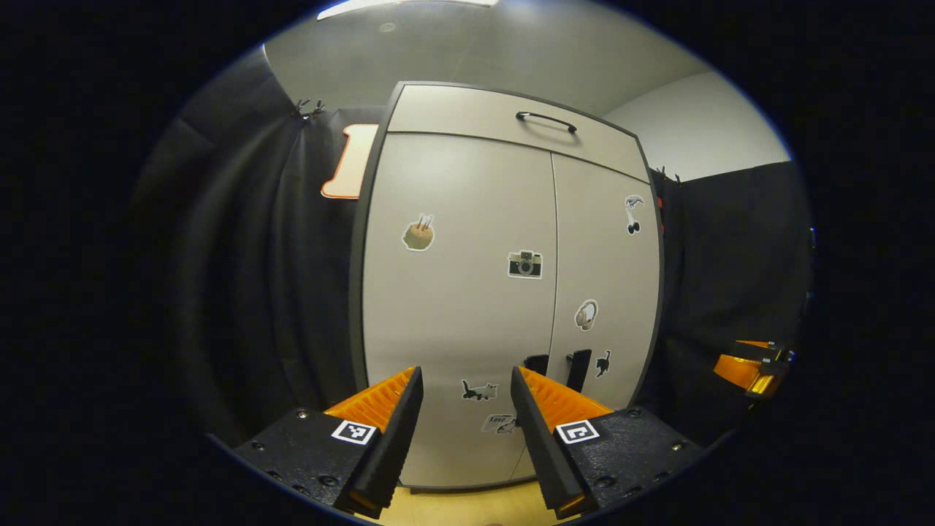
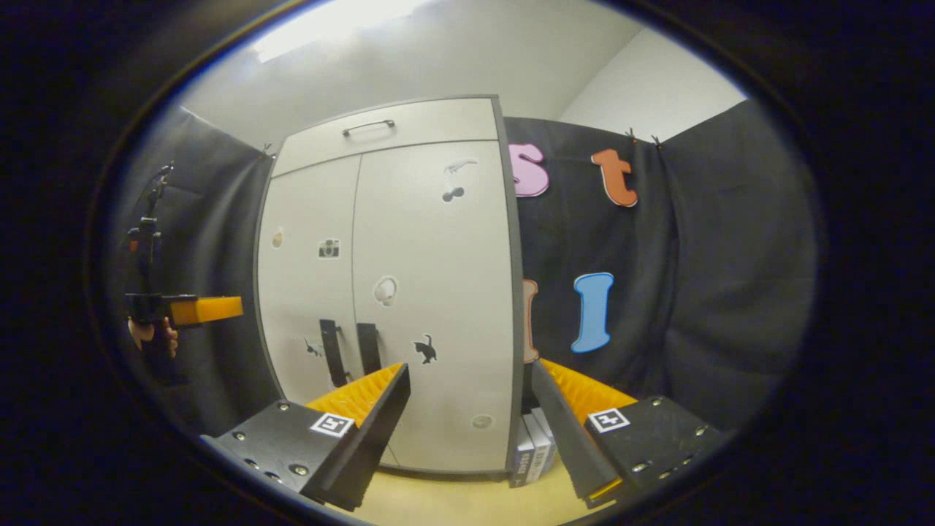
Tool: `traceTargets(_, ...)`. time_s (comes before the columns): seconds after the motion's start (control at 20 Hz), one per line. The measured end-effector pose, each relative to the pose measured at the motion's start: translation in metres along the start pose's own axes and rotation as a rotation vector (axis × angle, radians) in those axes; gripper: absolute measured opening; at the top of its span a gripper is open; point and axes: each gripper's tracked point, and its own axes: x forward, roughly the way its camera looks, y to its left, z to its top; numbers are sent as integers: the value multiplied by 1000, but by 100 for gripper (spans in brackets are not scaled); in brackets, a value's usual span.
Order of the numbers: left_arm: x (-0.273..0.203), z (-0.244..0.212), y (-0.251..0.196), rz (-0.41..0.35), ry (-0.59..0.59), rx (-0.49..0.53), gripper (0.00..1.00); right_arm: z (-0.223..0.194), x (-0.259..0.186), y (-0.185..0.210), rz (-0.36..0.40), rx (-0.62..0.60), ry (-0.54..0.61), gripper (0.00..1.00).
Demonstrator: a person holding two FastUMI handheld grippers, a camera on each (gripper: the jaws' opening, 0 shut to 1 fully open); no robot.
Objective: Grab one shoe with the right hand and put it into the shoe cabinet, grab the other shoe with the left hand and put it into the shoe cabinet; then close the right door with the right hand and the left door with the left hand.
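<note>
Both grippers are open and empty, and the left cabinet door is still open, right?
Not quite. The left door is shut, flush beside the right door, as the left gripper view shows. The left gripper and right gripper are indeed open and empty.

No readable text. Sticker [image 1: 500, 423] low on the cabinet's left door [image 1: 456, 307] has lettering, too blurred. Spines of the books [image 2: 533, 447] beside the cabinet [image 2: 438, 307]: too small to read.
</note>
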Motion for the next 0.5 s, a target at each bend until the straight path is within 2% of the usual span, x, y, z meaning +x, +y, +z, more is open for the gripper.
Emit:
traceTargets(0.2, -46, 19, 13, 54, -15, 8, 75, 35, 2, 39, 52, 17, -47, 100)
traceTargets(0.35, -75, 31, 14, 74, -25, 5, 72, 64, -10, 65, 74, 37, -87, 100)
traceTargets(0.5, -95, 39, 9, 83, -26, 4, 75, 84, -27, 81, 80, 41, -117, 97)
